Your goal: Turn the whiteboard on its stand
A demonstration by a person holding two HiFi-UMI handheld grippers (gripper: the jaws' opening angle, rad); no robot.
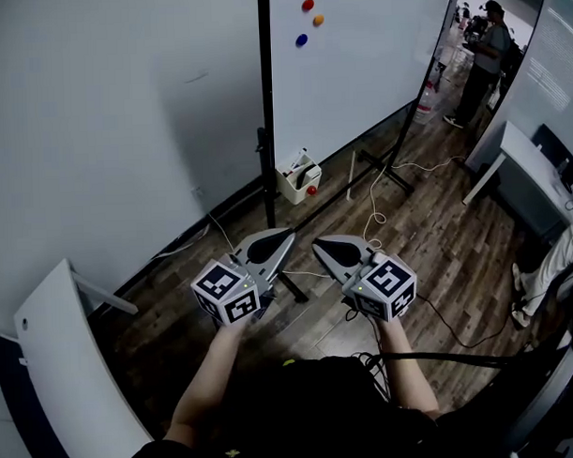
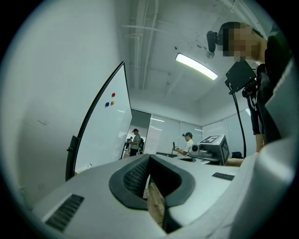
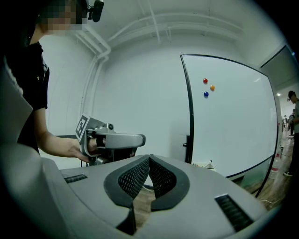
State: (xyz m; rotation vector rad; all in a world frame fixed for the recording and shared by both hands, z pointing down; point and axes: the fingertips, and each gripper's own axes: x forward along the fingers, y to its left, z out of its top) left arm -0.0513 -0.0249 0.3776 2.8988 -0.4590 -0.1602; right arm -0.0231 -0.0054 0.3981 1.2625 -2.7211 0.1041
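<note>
Nearest the person, the left gripper (image 1: 289, 235) and the right gripper (image 1: 318, 241) are held side by side at about waist height and aimed roughly level toward the board. Both claws are fully closed, tips meeting, with nothing between them. Each gripper view shows only wooden floor (image 1: 438, 256) through the small gap behind the pads. Neither gripper touches the stand.

Just beyond the tips, the stand's black foot (image 1: 293, 287) runs across the floor, and its upright post (image 1: 265, 111) rises from there. The whiteboard (image 1: 356, 71) is mounted on that post and reaches away to the right, apart from both grippers. Its face is bare except for a red magnet (image 1: 308, 5), an orange magnet (image 1: 318, 19) and a blue magnet (image 1: 301, 40) near the top.

A small white box (image 1: 299, 183) of supplies sits at the foot of the board, and a white cable (image 1: 375, 206) snakes over the floor beside the stand's far leg.

The risks, as I judge them:
- Turning the board could drag a leg over that cable or knock the box.
- The near edge could swing into the wall close behind it.
- Closed claws can only push, so a shove on the thin frame might slip off.

No brand or wording is legible. The cubes carry only black-and-white square markers, and the print on the far glass panel (image 1: 553, 73) is too small to read.
</note>
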